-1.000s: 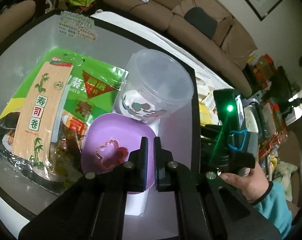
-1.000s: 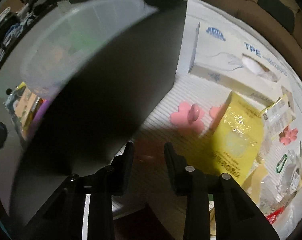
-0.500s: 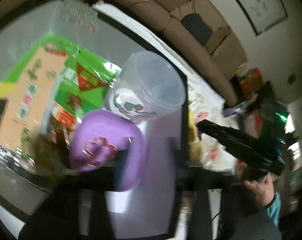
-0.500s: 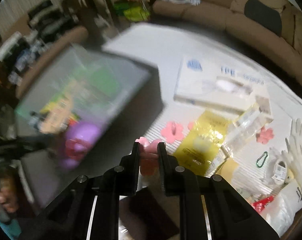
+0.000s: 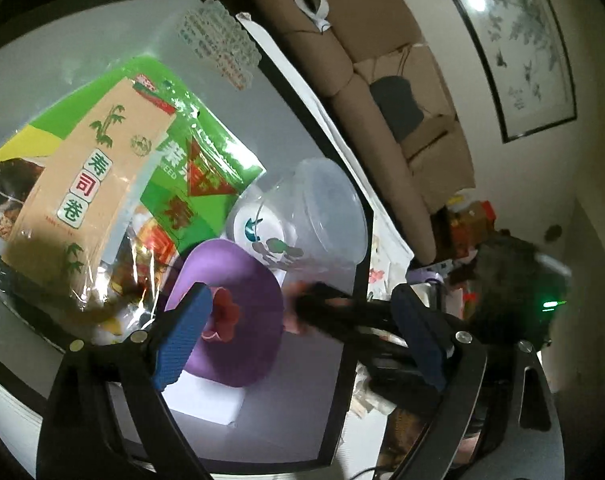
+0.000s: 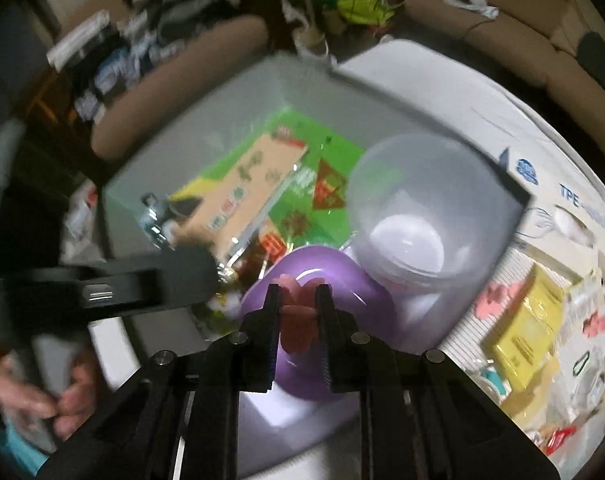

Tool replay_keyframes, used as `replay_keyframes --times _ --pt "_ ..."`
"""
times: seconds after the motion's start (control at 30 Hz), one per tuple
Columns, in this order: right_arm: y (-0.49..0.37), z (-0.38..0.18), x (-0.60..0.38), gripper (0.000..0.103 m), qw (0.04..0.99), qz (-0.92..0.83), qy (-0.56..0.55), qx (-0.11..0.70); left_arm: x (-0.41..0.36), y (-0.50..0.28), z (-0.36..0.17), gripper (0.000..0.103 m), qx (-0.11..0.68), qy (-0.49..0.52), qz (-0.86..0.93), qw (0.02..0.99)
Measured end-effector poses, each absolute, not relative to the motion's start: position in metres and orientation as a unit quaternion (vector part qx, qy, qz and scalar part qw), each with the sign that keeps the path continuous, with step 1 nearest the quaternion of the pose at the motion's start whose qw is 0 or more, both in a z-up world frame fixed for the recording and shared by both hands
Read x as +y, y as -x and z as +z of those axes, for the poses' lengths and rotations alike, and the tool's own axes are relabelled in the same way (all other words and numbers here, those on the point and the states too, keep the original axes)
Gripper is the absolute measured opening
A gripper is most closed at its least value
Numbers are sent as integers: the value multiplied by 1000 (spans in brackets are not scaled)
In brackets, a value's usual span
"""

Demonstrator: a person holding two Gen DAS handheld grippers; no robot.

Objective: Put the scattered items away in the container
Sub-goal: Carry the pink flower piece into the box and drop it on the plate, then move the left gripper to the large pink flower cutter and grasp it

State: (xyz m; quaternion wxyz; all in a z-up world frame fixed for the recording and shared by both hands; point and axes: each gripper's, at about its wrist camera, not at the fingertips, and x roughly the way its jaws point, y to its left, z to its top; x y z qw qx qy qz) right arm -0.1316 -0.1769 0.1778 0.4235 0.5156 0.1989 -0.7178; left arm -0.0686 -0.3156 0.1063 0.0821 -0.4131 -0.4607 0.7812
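- My right gripper is clamped narrow on a pink flower-shaped piece, pinched across its flat faces so it stands on edge between the 2 pads, its long axis running along the fingers (petals toward the far tip).
- That piece hangs just above the purple bowl, inside the grey container.
- My left gripper has its jaws opening wide, nothing pressed between the blue pads; the bowl and the right gripper's blurred tip sit in the gap.
- In the bowl lies a second pink flower piece, flat, outline facing up.
- Just beyond the bowl, touching it, a clear plastic tub lies tilted, mouth toward the container's right wall.
- Farther left, a green sushi-kit packet lies flat, long side running diagonally to the far corner.
- Outside, on the white mat: more pink flowers and a yellow packet.
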Motion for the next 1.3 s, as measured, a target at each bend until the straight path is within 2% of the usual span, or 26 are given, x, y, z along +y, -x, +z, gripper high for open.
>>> replay_keyframes --times 0.17,0.33,0.4,0.5,0.7,0.87,1.03,1.3 --pt "131 151 -191 16 370 -721 -504 298 -314 70 104 90 -456 418 781 82" --pt "136 144 -184 17 358 -715 -516 307 -315 67 105 90 -459 415 780 86" --pt "136 148 -182 19 360 -719 -514 299 -314 67 106 90 -457 416 782 86" --pt "135 156 -176 31 363 -726 -509 287 -313 66 106 90 -457 416 781 85" --pt "132 179 -155 35 372 -743 -496 253 -308 68 107 91 -448 424 783 82" --pt "126 199 -134 41 381 -757 -481 223 -294 73 114 102 -410 433 799 79" --pt "122 219 -97 56 378 -781 -461 188 -274 78 125 103 -367 433 818 87" --pt "85 248 29 69 299 -864 -385 126 -215 78 159 103 -279 397 869 96"
